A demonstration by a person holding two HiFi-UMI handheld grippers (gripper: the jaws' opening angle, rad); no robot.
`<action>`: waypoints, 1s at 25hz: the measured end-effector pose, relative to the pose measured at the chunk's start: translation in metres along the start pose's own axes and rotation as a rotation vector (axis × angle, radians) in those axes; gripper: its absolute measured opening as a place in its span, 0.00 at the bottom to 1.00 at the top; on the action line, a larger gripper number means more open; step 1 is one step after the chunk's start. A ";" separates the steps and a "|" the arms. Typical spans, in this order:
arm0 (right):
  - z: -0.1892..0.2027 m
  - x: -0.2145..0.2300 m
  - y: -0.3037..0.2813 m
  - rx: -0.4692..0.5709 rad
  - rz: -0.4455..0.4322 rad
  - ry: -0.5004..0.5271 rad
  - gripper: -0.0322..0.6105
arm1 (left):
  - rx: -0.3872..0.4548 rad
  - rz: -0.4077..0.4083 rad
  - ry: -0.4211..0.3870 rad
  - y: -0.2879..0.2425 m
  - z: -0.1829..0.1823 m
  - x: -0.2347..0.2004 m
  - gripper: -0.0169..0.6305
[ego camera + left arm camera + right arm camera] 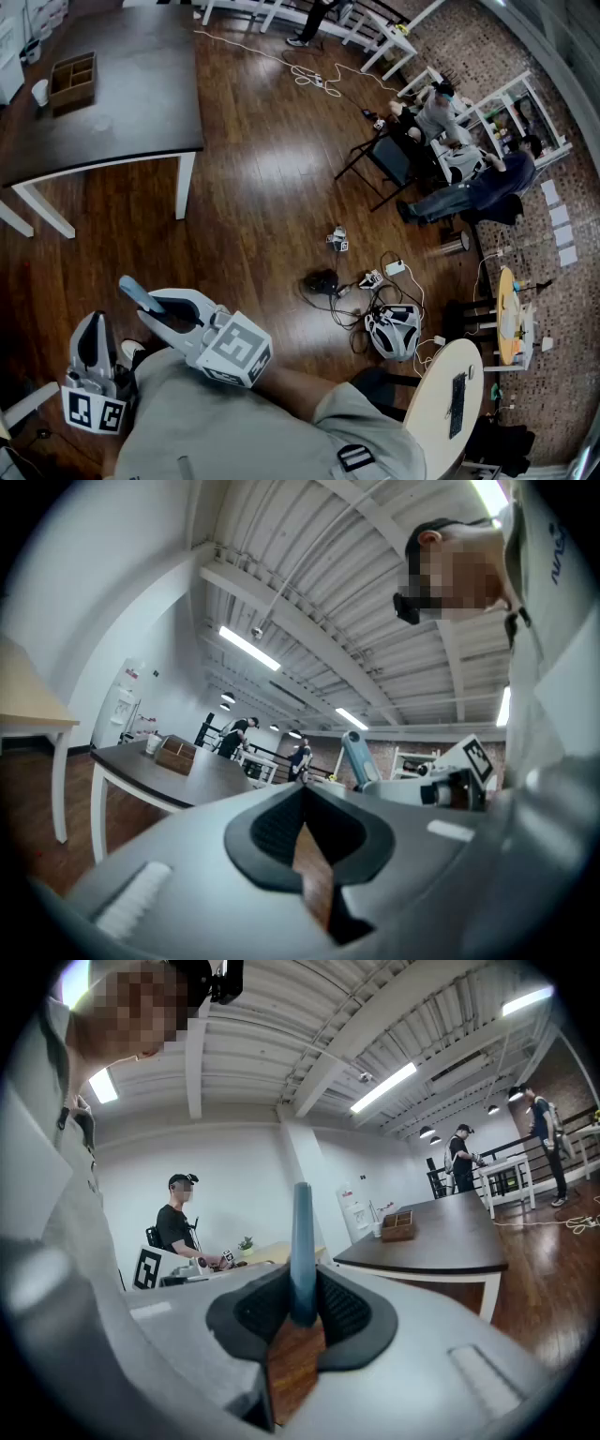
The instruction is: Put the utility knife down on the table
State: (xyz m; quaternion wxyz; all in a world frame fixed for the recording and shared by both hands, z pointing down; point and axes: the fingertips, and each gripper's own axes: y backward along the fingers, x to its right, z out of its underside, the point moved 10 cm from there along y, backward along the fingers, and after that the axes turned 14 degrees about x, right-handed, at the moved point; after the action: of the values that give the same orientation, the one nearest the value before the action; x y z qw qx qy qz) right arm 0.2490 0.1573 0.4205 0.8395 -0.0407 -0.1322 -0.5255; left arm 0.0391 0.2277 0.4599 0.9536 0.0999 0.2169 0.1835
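Open wooden floor (253,187) runs to the dark worktop's (122,103) near edge. Right gripper (302,1288) fingers pinch the slim blue-grey utility knife (302,1232), well short of it. Left gripper (302,794) fingers pressed together, empty.

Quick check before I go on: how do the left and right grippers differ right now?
The right gripper is shut on the blue knife, which sticks out past its pads; the left gripper is shut on nothing. In the head view the right gripper is held farther forward, while the left gripper sits back by the person's side. Both are grey with black pads, and both are well short of the dark table.
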 end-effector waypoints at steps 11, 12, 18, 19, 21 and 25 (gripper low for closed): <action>-0.003 -0.033 -0.101 -0.047 -0.007 0.071 0.16 | 0.068 0.020 -0.014 0.015 -0.038 -0.080 0.03; -0.002 -0.036 -0.112 -0.048 -0.016 0.069 0.16 | 0.075 0.005 -0.023 0.020 -0.044 -0.087 0.03; 0.011 -0.058 -0.166 -0.072 -0.070 0.060 0.16 | 0.089 -0.074 -0.057 0.056 -0.071 -0.123 0.03; 0.012 -0.061 -0.173 -0.079 -0.085 0.064 0.16 | 0.095 -0.091 -0.062 0.061 -0.073 -0.127 0.03; 0.015 -0.064 -0.185 -0.088 -0.102 0.060 0.16 | 0.106 -0.125 -0.072 0.069 -0.078 -0.133 0.03; 0.021 -0.059 -0.209 -0.096 -0.118 0.045 0.16 | 0.112 -0.177 -0.077 0.075 -0.083 -0.150 0.03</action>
State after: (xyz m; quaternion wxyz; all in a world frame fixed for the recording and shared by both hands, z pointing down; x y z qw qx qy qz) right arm 0.0340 0.1204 0.4100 0.8070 -0.0615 -0.0900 -0.5804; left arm -0.1475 0.2467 0.4632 0.9666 0.1405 0.1980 0.0824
